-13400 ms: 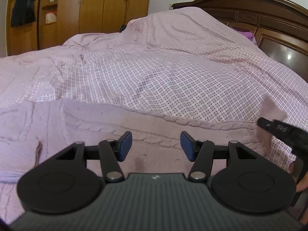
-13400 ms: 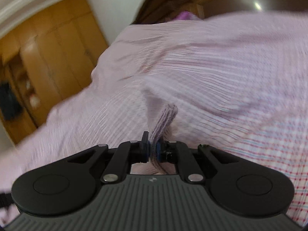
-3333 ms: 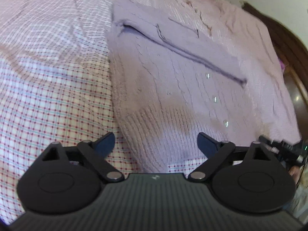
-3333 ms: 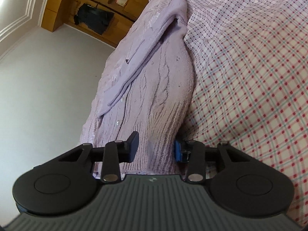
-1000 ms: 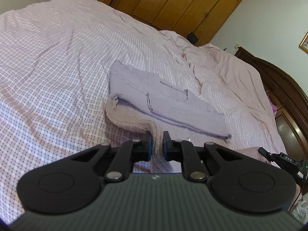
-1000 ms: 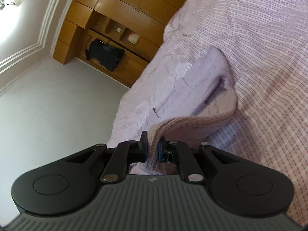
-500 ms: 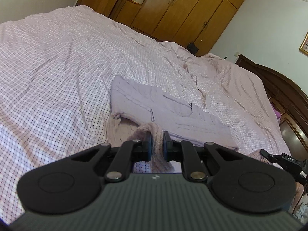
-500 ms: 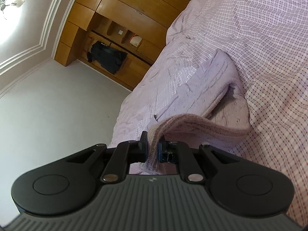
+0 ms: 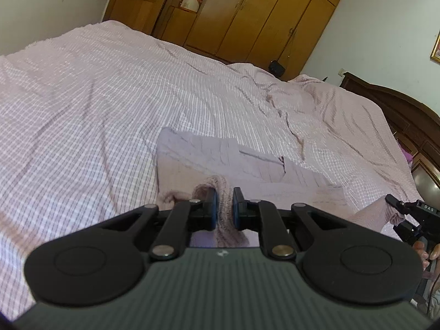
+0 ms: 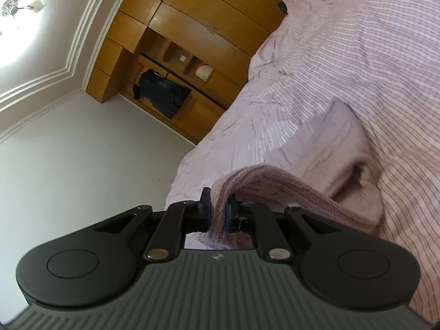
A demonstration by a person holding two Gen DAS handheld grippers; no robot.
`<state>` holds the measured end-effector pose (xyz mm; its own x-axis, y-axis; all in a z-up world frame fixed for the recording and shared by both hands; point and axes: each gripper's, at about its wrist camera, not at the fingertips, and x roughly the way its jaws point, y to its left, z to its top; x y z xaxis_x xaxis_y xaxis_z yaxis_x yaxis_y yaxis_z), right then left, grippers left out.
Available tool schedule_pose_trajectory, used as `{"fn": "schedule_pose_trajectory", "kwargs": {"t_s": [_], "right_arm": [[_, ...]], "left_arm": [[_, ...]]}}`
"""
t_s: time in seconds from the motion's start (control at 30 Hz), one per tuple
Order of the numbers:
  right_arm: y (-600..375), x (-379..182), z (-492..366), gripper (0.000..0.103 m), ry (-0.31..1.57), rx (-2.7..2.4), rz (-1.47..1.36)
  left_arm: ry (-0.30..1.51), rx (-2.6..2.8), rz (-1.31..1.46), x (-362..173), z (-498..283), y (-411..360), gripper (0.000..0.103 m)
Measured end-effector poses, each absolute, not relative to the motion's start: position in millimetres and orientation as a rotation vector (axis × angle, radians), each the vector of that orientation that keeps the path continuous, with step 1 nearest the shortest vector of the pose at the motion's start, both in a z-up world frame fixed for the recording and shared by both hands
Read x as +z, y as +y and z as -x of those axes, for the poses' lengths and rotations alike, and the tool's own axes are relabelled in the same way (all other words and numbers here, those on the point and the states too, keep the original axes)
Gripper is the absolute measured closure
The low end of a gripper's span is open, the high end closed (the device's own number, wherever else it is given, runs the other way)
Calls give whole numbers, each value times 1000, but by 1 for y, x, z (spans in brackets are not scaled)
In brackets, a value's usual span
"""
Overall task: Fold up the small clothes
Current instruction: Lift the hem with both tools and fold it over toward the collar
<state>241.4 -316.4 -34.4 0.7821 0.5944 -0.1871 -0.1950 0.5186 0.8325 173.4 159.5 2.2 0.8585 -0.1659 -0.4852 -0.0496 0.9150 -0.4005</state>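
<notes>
On the checked bedspread (image 9: 82, 115) a lilac cable-knit sweater (image 9: 220, 154) is laid part-folded — ribbed hem raised, pinched by left claw (image 9: 223, 211) and right claw (image 10: 217, 212).

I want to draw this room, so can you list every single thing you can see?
Lilac cable-knit sweater: one, pale purple, lying partly folded on the bed, hem lifted.
Pink checked bedspread: one, covering the bed.
Wooden wardrobe: one, honey brown, along the far wall.
Dark garment: one, black, hanging in the wardrobe.
Dark wooden headboard: one, right of the bed.
Ceiling lamp: one, white, overhead.
Left gripper: black, shut on the sweater hem.
Right gripper: black, shut on the hem.
</notes>
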Motion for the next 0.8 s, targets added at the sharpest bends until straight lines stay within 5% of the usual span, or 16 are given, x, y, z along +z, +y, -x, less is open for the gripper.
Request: {"fn": "schedule_pose_trajectory", "kwargs": {"t_s": [0.8], "right_arm": [[-310, -39, -340, 93, 380, 519, -970]], "left_arm": [[436, -65, 375, 10, -282, 169, 89]]}}
